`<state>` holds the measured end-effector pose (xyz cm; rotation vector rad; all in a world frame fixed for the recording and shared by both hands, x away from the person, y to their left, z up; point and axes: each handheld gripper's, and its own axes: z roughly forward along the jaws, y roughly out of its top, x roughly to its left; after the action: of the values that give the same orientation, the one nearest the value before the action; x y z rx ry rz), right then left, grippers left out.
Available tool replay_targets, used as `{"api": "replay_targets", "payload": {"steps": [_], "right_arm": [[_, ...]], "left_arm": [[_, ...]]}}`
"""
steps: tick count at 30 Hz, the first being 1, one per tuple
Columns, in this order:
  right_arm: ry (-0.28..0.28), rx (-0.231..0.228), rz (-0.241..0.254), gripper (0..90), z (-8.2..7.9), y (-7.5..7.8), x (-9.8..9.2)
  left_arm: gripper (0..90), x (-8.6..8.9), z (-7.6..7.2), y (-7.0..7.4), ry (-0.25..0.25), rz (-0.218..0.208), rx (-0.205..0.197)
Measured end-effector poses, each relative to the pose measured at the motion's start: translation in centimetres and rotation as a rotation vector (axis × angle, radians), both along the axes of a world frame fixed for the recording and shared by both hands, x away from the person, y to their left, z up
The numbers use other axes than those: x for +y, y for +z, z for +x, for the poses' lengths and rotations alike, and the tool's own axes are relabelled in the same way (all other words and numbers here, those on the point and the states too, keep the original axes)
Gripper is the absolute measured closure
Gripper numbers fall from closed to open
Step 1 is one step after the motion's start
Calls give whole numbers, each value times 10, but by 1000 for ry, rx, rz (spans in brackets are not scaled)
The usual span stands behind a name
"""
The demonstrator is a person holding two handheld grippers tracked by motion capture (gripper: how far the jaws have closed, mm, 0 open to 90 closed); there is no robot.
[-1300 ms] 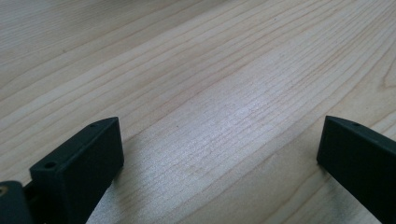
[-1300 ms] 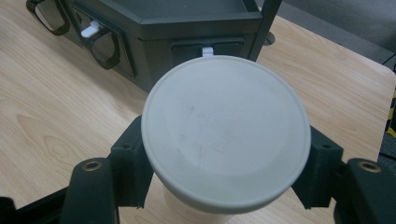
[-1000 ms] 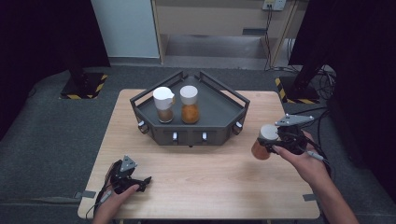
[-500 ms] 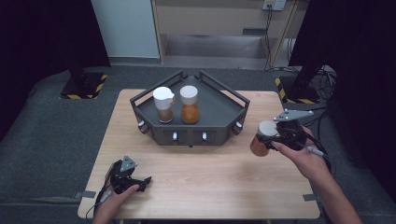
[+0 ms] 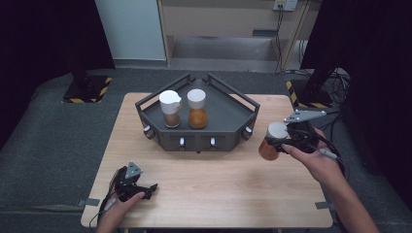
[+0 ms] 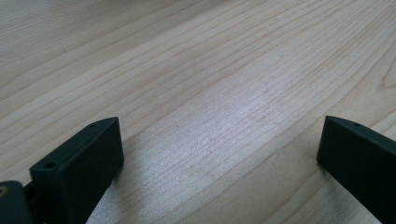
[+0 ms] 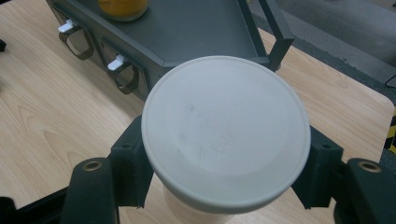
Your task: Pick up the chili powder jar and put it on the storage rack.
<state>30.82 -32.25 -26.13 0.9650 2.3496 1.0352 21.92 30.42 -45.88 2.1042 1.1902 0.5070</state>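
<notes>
My right gripper (image 5: 275, 141) is shut on a jar (image 5: 270, 143) with a white lid (image 7: 225, 132) and orange-brown contents, just off the tray's right front corner. Its jaws clamp the jar's neck under the lid, and the jar leans a little. On the dark grey tray (image 5: 228, 116) at mid-table stand a brown-filled jar with a white spouted lid (image 5: 170, 108) and an orange-filled jar with a flat white lid (image 5: 197, 108). My left gripper (image 5: 145, 188) rests on the table near its front left, jaws open (image 6: 219, 154) over bare wood.
The tray's front wall carries small latches with white tabs (image 7: 119, 63). The wooden table (image 5: 218, 184) has free room in front of the tray and between the hands. Grey carpet surrounds it, and cables lie at the right (image 5: 335, 92).
The right gripper and its jar have drifted slightly up the picture, staying beside the tray's right corner. The left gripper has not moved.
</notes>
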Motion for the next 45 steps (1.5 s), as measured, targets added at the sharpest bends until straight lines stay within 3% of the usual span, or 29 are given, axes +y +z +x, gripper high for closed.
{"api": "replay_targets", "payload": {"steps": [45], "right_arm": [[21, -29, 19, 339, 11, 39, 20]], "left_arm": [[0, 0, 0, 0, 0, 0, 0]]}}
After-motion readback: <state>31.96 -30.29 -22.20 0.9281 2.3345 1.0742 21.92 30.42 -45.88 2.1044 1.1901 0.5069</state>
